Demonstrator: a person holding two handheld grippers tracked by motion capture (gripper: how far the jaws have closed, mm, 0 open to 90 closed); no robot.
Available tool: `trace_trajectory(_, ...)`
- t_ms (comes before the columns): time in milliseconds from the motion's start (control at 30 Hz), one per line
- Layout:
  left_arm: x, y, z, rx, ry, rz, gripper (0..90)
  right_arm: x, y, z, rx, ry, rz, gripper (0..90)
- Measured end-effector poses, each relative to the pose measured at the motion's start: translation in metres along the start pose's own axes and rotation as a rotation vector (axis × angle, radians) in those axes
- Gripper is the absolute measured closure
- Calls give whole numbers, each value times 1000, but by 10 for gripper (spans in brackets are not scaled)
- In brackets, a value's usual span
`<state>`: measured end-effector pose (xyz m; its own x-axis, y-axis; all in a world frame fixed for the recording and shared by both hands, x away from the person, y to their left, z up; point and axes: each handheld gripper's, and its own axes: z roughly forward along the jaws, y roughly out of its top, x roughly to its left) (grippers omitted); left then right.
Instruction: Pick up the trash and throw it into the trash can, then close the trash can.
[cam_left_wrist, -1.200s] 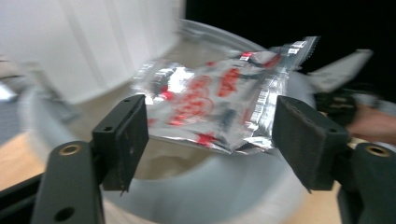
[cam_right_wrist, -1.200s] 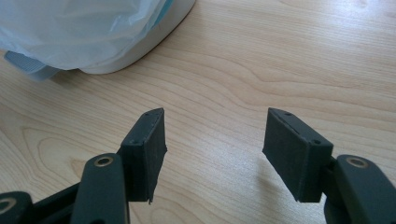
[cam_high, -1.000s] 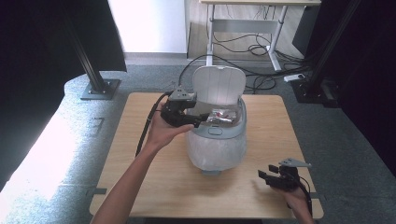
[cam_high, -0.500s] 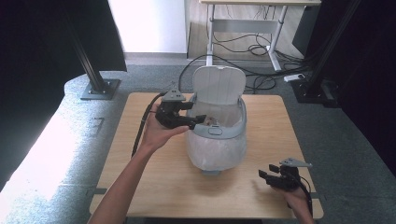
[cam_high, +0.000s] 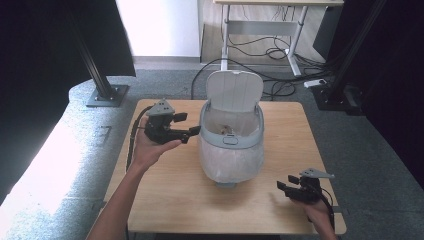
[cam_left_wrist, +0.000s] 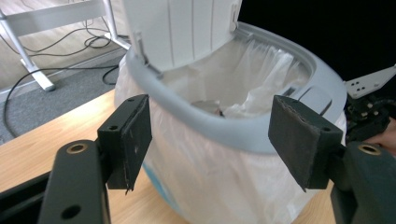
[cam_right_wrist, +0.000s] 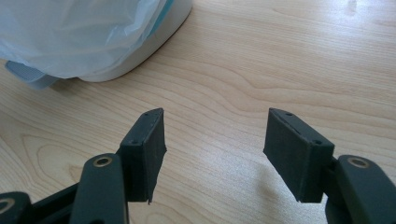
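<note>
Looking down from the high view, a small lidded bin (cam_high: 231, 137) stands mid-surface (cam_high: 170, 200) with its lid (cam_high: 235, 91) tipped up at the back and a white plastic liner (cam_high: 231, 159) draped over its sides. The left claw (cam_high: 192, 133) sits just beside the bin's left rim with its jaws apart and nothing between them. The right claw (cam_high: 283, 187) rests low near the front right corner, well apart from the bin, jaws likewise spread and empty.

From the left gripper view, the two black pads (cam_left_wrist: 133, 137) frame the grey rim (cam_left_wrist: 243, 133) and the liner below it, without touching either. Some small dark scrap (cam_left_wrist: 210, 108) lies inside the bag; what it is cannot be told.

From the right gripper view, the jaws stand wide over bare wood (cam_right_wrist: 280, 60), with the bin's base and the bag's lower folds (cam_right_wrist: 79, 32) off at the upper left.

Judging by this, the work concerns the bin or its liner. To do it well, the left claw should approach level with the rim and pinch the plastic alone, not the grey ring. The bin looks light, so the right claw would probably do best steadying its base first.
</note>
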<state>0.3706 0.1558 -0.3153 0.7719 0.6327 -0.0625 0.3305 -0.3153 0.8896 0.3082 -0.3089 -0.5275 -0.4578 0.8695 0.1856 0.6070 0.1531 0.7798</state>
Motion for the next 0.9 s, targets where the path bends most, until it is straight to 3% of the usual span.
trace_trajectory(200,10,-8,-4,5,10,-26,306,1,0,2,8,2,-4,379)
trace_trajectory(500,18,-7,-2,0,4,-51,307,1,-1,3,12,2,-5,379)
trace_trajectory(900,34,15,13,-4,-11,-45,301,-4,-2,3,17,-4,5,379)
